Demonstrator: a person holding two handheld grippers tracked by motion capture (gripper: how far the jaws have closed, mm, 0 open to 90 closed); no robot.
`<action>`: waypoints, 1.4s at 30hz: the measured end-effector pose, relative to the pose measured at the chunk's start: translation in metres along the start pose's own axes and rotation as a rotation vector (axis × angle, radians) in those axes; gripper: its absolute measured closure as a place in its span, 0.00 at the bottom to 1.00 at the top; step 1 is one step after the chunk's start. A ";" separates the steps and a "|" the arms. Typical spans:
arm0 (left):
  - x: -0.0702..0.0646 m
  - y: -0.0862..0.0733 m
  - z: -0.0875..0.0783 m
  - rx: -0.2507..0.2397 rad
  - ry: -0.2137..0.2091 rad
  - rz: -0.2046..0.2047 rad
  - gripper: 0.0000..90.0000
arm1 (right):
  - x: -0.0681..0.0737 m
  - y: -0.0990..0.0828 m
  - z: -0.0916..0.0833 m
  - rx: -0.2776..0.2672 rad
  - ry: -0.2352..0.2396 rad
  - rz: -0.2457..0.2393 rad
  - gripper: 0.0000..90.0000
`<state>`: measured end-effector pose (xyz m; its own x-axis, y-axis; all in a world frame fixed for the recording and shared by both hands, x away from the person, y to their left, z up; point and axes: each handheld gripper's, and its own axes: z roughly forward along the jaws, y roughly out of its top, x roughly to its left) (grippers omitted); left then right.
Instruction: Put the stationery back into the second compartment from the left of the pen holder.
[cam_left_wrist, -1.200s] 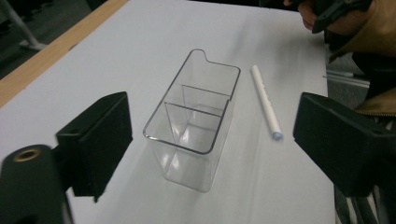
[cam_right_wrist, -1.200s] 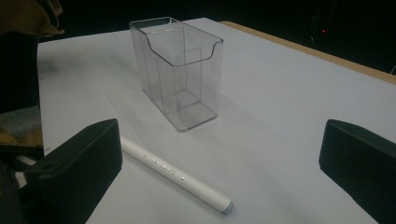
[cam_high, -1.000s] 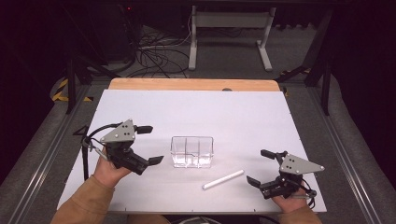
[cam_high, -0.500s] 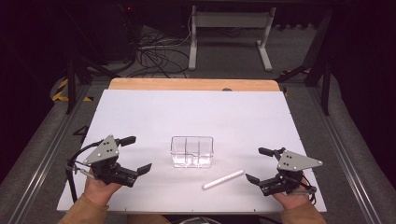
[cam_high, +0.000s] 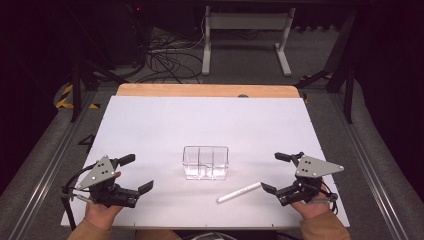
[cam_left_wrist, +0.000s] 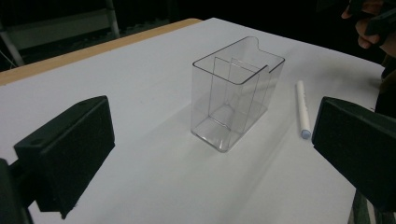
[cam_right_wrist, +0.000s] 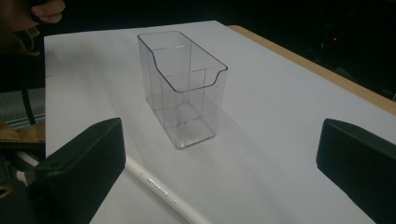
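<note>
High view: the clear plastic holder stands upright mid-table, a white pen lying just beside it; the left gripper and right gripper rest wide open, empty.

Left gripper view: the holder's inner dividers show faintly; the pen lies behind.

Right gripper view: the pen is cut off by a jaw and the bottom edge.

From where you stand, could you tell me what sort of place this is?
Probably a lab recording station: a white work table, loose cables on the floor behind it, and a metal stand in a dark room.
</note>
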<state>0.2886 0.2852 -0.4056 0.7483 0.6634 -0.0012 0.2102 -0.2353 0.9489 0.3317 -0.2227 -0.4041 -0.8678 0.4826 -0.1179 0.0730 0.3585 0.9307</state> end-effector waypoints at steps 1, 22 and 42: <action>0.000 0.000 0.000 -0.005 0.006 0.004 0.00 | -0.001 0.001 0.000 -0.006 0.003 0.001 0.01; -0.003 -0.017 -0.008 -0.046 0.051 -0.022 0.00 | -0.005 0.030 0.026 0.220 0.150 -0.099 0.16; -0.005 -0.019 -0.016 -0.061 0.088 -0.022 0.00 | -0.004 0.048 0.053 0.303 0.288 -0.230 0.15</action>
<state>0.2713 0.2977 -0.4189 0.6853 0.7282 0.0027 0.1853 -0.1780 0.9664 0.3646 -0.1646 -0.3778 -0.9761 0.1375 -0.1685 -0.0342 0.6680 0.7434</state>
